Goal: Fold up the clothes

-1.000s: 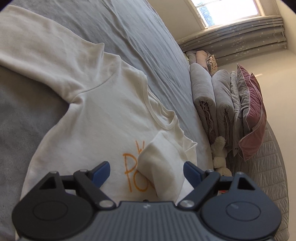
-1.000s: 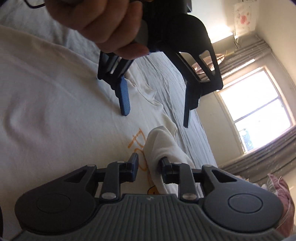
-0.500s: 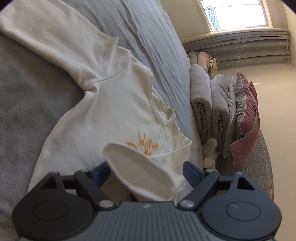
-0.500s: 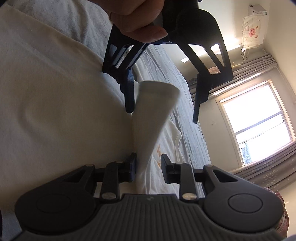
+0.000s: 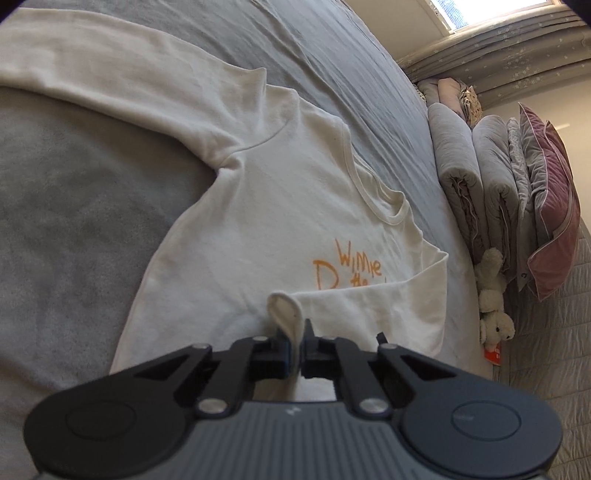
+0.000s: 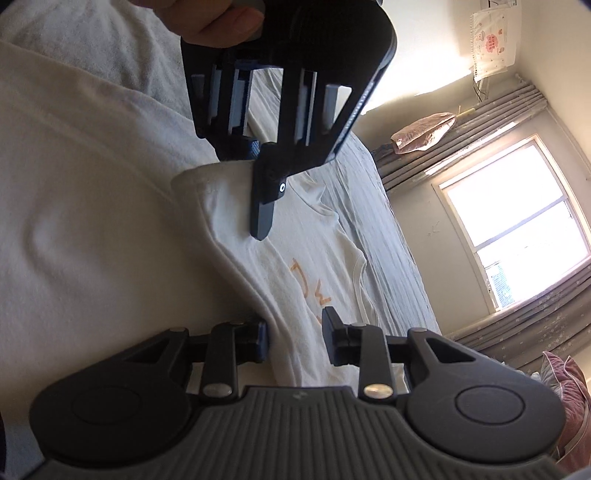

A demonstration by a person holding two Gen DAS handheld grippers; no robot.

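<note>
The left gripper (image 5: pixel 294 352) had its jaws pinched tight on the sleeve cuff (image 5: pixel 283 310) of the cream long-sleeved shirt (image 5: pixel 258 221), which lay spread ahead on the grey bedspread (image 5: pixel 74 221). The right gripper (image 6: pixel 295 341) stood partly parted, folded sleeve cloth between its jaws, touching only the left finger.

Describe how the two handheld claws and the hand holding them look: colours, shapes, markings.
Both are matte black plastic. Each left claw and right claw has a ribbed grey body flanked by two round discs, with linkage arms on silver rivets and blue finger pads. From the right wrist view, the left claw's frame is open black struts, with a small white ring marking on one finger. A bare hand grips it; no sleeve shows.
</note>
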